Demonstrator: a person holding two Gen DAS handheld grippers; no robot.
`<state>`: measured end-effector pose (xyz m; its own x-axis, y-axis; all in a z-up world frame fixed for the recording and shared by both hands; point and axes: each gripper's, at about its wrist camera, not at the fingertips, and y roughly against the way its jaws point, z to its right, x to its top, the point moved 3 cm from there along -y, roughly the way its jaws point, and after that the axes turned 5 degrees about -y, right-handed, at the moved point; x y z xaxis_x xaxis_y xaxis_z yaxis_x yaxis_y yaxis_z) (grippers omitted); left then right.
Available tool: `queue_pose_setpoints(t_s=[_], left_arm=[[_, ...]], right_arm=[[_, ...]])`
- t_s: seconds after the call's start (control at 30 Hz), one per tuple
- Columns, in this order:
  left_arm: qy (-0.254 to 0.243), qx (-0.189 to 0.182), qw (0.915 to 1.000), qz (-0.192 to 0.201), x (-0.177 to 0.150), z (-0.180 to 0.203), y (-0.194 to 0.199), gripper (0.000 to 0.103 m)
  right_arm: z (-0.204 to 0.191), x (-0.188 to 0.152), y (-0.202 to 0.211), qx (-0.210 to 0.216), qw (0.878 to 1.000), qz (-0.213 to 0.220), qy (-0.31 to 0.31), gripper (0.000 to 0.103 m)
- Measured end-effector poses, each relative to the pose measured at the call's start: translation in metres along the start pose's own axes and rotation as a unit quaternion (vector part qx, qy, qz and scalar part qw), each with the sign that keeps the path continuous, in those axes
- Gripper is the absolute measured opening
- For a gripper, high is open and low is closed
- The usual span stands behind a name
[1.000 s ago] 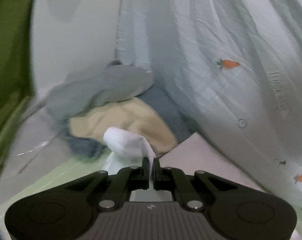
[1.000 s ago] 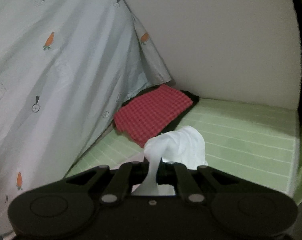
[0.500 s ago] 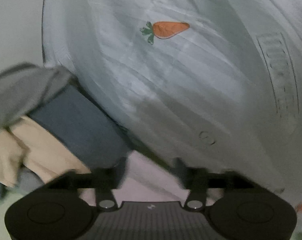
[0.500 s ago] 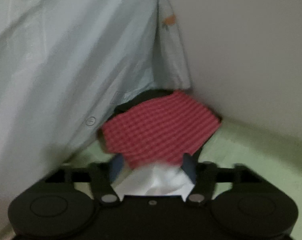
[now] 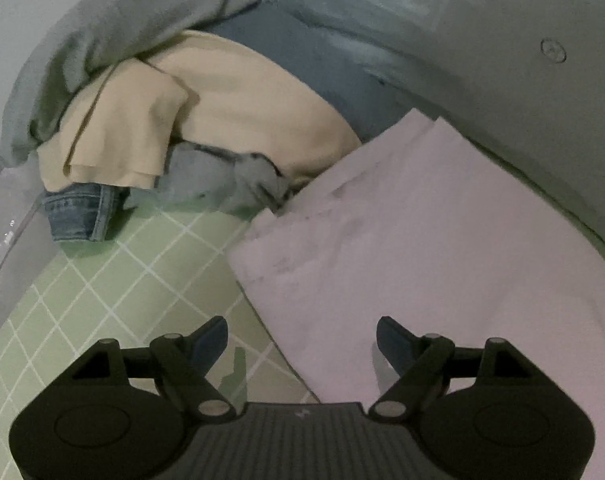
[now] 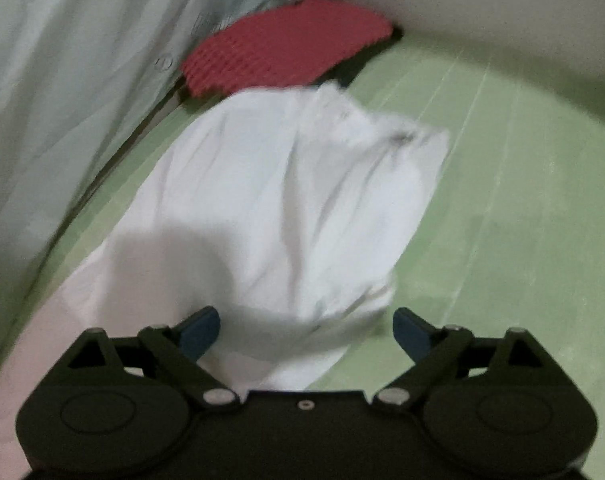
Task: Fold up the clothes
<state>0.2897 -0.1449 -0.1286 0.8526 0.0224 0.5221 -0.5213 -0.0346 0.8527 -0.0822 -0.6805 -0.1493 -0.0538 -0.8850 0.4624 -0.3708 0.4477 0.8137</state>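
Blue pads are seen on the jaws of both grippers, and both pairs are spread wide apart with nothing held between them. The left gripper (image 5: 302, 334) is poised above the near edge of a pale cloth (image 5: 442, 240), which is laid flat on a green checked sheet (image 5: 114, 280). In the right wrist view, the right gripper (image 6: 306, 326) is held over the same kind of white cloth (image 6: 286, 200), which lies spread and slightly rumpled on the green sheet (image 6: 502, 200); its near end reaches down between the open jaws but is not pinched.

Beyond the pale cloth, on the left side, a heap of unfolded clothes is piled: a beige garment (image 5: 230, 108) on top, a grey garment (image 5: 114, 28) draped over its far side, a dark blue piece (image 5: 322, 64) behind, and a denim cuff (image 5: 78, 216) sticking out at the front.

Past the white cloth, a folded red checked cloth (image 6: 286, 52) is set near the wall, touching or just beside the cloth's far edge. A light printed curtain (image 6: 62, 100) hangs along the left side.
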Motion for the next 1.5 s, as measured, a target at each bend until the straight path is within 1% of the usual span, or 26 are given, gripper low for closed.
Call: queue_pose_setpoints(t_s=[0.13, 0.27, 0.33, 0.47, 0.5, 0.57, 0.6, 0.63, 0.67, 0.7, 0.73, 0.77, 0.8, 0.9, 1.07, 1.17, 1.23, 1.3, 1.33, 1.37, 1.4, 1.43, 1.47, 1.5], left_arm=[[-0.011, 0.005, 0.9999, -0.007, 0.001, 0.005, -0.013, 0.083], [-0.008, 0.01, 0.9998, -0.013, 0.008, 0.005, -0.029, 0.084], [-0.002, 0.007, 0.9999, -0.01, 0.01, 0.005, -0.035, 0.09], [0.01, 0.001, 0.9999, -0.003, 0.016, 0.005, -0.046, 0.09], [0.013, -0.001, 0.9999, -0.002, 0.017, 0.005, -0.049, 0.088], [0.016, 0.005, 0.9998, 0.011, 0.019, 0.005, -0.049, 0.068], [0.014, 0.009, 0.9997, 0.017, 0.019, 0.005, -0.047, 0.041], [0.018, 0.0, 0.9997, 0.018, 0.019, 0.003, -0.044, 0.02], [0.023, -0.008, 0.9995, 0.018, 0.019, 0.001, -0.041, 0.016], [0.028, -0.016, 0.9993, 0.019, 0.019, -0.001, -0.038, 0.012], [0.031, -0.023, 0.9991, 0.02, 0.018, -0.003, -0.035, 0.011], [0.025, -0.019, 0.9993, 0.022, 0.014, -0.005, -0.028, 0.01], [0.02, -0.015, 0.9994, 0.025, 0.011, -0.007, -0.021, 0.01], [0.019, -0.01, 0.9992, 0.033, -0.013, -0.021, 0.01, 0.01], [0.046, -0.002, 0.9986, 0.027, -0.08, -0.067, 0.061, 0.01], [0.057, 0.012, 0.9982, 0.017, -0.126, -0.095, 0.09, 0.01], [0.065, 0.023, 0.9976, 0.008, -0.156, -0.11, 0.106, 0.01], [0.075, 0.033, 0.9966, -0.003, -0.186, -0.123, 0.12, 0.01], [0.077, 0.031, 0.9966, -0.003, -0.195, -0.126, 0.124, 0.011], [0.079, 0.029, 0.9965, -0.003, -0.205, -0.13, 0.128, 0.012], [0.079, 0.027, 0.9965, -0.003, -0.214, -0.134, 0.133, 0.016], [0.071, 0.028, 0.9971, 0.005, -0.217, -0.136, 0.138, 0.023], [0.062, 0.029, 0.9975, 0.013, -0.22, -0.138, 0.144, 0.026], [0.054, 0.031, 0.9979, 0.021, -0.223, -0.14, 0.15, 0.032]], right_arm=[[-0.01, -0.002, -0.005, -0.019, 1.0, -0.007, 0.004, 0.097], [-0.012, -0.008, -0.006, -0.035, 0.999, -0.014, 0.005, 0.097], [-0.012, -0.01, -0.008, -0.042, 0.999, -0.017, 0.001, 0.097], [-0.016, -0.012, -0.011, -0.049, 0.999, -0.019, -0.012, 0.097], [-0.017, -0.013, -0.013, -0.051, 0.998, -0.022, -0.012, 0.097], [-0.02, -0.013, -0.016, -0.054, 0.998, -0.028, -0.011, 0.096], [-0.02, -0.013, -0.017, -0.052, 0.998, -0.031, -0.012, 0.09], [-0.022, -0.013, -0.017, -0.056, 0.998, -0.031, -0.004, 0.086], [-0.023, -0.013, -0.018, -0.062, 0.998, -0.03, 0.007, 0.081], [-0.025, -0.013, -0.018, -0.067, 0.997, -0.029, 0.018, 0.071], [-0.026, -0.013, -0.018, -0.073, 0.996, -0.029, 0.029, 0.065], [-0.027, -0.012, -0.018, -0.075, 0.996, -0.029, 0.04, 0.057], [-0.028, -0.012, -0.018, -0.075, 0.995, -0.03, 0.052, 0.052], [-0.031, -0.008, -0.01, -0.064, 0.995, -0.027, 0.075, 0.044], [-0.016, -0.008, 0.016, -0.022, 0.994, -0.011, 0.105, 0.044], [0.001, -0.019, 0.033, -0.001, 0.992, -0.013, 0.126, 0.044], [0.01, -0.027, 0.041, 0.005, 0.99, -0.016, 0.141, 0.044], [0.018, -0.036, 0.048, 0.005, 0.987, -0.022, 0.16, 0.051], [0.021, -0.04, 0.051, 0.005, 0.985, -0.026, 0.172, 0.052], [0.022, -0.045, 0.053, 0.008, 0.982, -0.028, 0.188, 0.057], [0.023, -0.051, 0.056, 0.008, 0.978, -0.026, 0.206, 0.063], [0.023, -0.056, 0.061, 0.007, 0.974, -0.015, 0.224, 0.067], [0.023, -0.061, 0.065, 0.004, 0.97, -0.003, 0.242, 0.076], [0.022, -0.066, 0.07, 0.003, 0.966, 0.011, 0.258, 0.084]])
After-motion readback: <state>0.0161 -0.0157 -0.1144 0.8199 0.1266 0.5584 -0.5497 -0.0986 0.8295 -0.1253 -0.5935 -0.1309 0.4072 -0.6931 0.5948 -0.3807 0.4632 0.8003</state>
